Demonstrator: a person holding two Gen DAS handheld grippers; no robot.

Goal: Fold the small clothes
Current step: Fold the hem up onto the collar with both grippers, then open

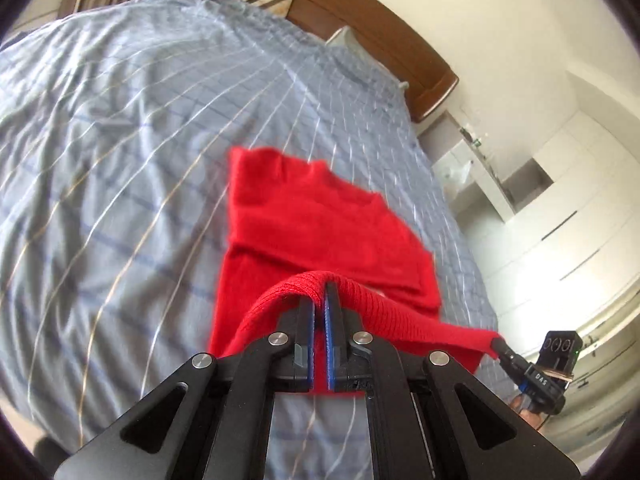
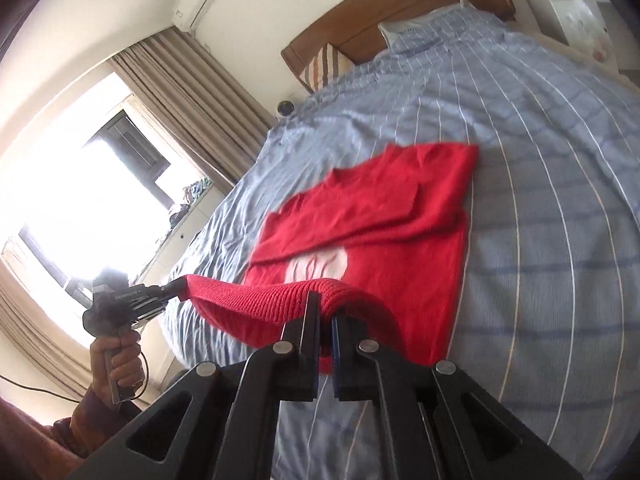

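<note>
Sweater hem lifted between both hands, body lying ahead on the bed.

Red sweater [image 1: 320, 216] rests flat on the blue striped bed [image 1: 120, 140], sleeves folded in; its ribbed hem [image 2: 260, 296] stretches crosswise, clamped at one corner by the left fingers [image 1: 320, 292] and the other by the right fingers [image 2: 326, 308]. Neckline lies straight ahead of both, so the fold probably goes forward.
</note>
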